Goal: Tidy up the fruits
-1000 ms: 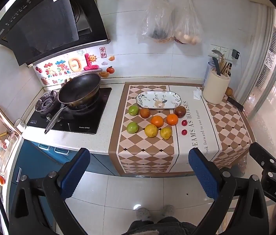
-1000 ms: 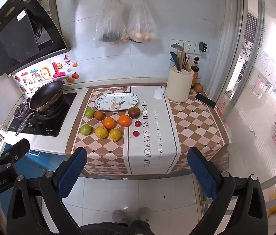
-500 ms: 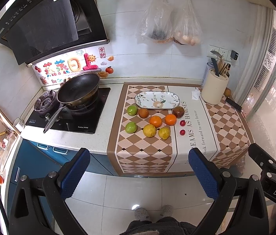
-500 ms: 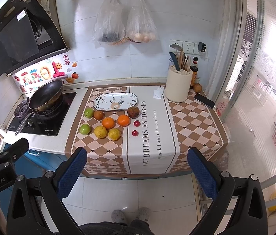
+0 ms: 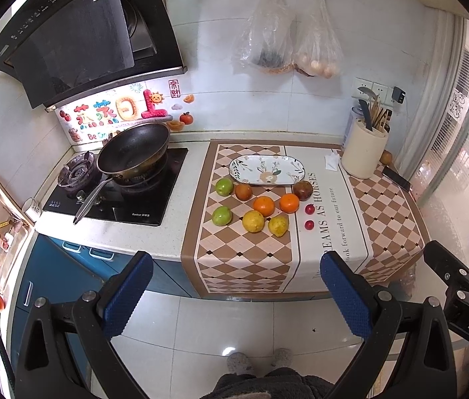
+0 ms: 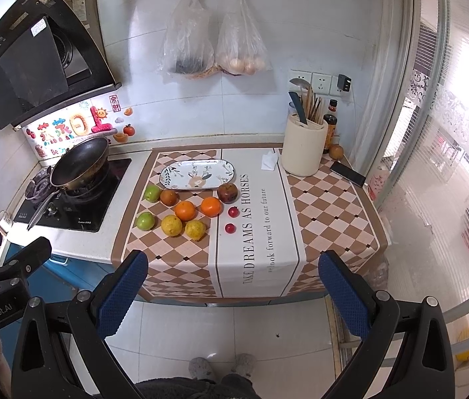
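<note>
Hovering well short of counter — left gripper [image 5: 234,296] and right gripper [image 6: 231,292] both wide open, empty. Fruits [image 5: 257,206] clustered on cloth straight ahead, just before plate [image 5: 266,170]; plate long axis left-right; neither gripper clearly nearer.

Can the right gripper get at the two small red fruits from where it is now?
Probably yes. The right gripper is open and empty, held back from the counter. The two small red fruits lie on the cloth's white strip, on the right edge of the fruit cluster, with bare cloth in front and nothing standing between.
</note>
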### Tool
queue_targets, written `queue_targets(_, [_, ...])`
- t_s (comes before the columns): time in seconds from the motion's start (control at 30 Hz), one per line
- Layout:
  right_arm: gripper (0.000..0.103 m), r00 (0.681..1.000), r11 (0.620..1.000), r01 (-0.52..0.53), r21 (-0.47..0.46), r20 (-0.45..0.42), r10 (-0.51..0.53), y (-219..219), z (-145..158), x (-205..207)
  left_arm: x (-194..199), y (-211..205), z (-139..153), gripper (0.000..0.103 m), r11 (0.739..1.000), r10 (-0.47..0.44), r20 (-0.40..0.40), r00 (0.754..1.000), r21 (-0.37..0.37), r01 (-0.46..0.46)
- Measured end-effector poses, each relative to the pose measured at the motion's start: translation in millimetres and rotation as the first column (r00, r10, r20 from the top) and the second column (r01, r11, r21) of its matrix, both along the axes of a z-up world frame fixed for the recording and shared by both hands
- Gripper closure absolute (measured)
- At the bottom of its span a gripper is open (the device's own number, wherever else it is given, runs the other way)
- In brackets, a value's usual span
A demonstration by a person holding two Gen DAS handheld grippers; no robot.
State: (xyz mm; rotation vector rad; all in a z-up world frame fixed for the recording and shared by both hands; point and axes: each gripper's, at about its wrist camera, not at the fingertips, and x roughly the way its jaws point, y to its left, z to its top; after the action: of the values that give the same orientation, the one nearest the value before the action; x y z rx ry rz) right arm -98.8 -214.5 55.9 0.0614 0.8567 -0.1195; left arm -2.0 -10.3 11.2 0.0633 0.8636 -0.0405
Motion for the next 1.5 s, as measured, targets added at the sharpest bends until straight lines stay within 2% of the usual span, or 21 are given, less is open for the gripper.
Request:
queue_targets(1.07, [0.000, 1.000, 1.000, -0.006, -0.010, 0.014, 0.006, 3.7, 6.9, 1.7, -0.8, 2.9, -0.2, 0.000, 1.000, -0.003, 0.005, 1.000, -0.008, 0.003])
queue_targets(1.5, [0.000, 1.000, 1.000, -0.016, 0.011, 0.018, 0.016, -5.8, 8.3, 12.7, -2.5, -8.3, 6.9, 0.000, 1.000, -0.003, 0.005, 1.000, -0.012, 0.003])
